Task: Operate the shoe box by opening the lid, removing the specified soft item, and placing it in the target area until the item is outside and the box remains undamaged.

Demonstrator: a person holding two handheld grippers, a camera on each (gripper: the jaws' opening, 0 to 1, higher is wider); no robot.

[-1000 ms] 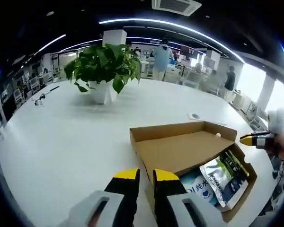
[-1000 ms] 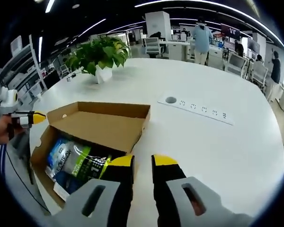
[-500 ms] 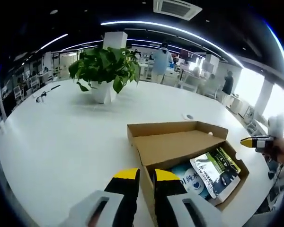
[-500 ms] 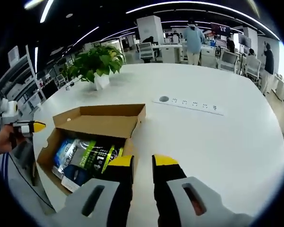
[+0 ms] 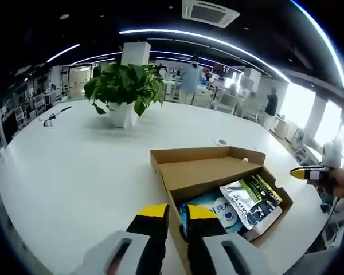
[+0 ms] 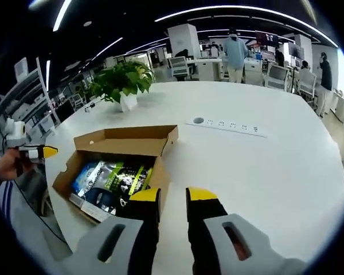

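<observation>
Right now the shoe box (image 5: 218, 177) sits open on the white counter (image 5: 74, 172), near the counter's edge closest to me, its lid (image 5: 209, 171) standing up along the far side. Inside lie soft packets: a white and green pouch (image 5: 253, 197) on top and a blue-printed pack (image 5: 215, 209) beneath it.

From the left gripper view, my left gripper (image 5: 171, 213) hovers low just in front of the box's near corner, its yellow-tipped fingers (image 5: 151, 211) drawn close together with a narrow slit between them and nothing held. The pouch lies just beyond and to the right of them.

From the right gripper view, my right gripper (image 6: 167, 196) hangs above the counter beside the box (image 6: 117, 166), fingers (image 6: 202, 195) likewise nearly together and empty; the pouch (image 6: 117, 177) sits just left of them. My other hand (image 6: 6, 163) shows past the counter's edge, holding the left gripper (image 6: 43, 152).

A potted plant (image 5: 126, 91) stands toward the far side of the counter, and a power strip (image 6: 229, 125) is set into the surface.
</observation>
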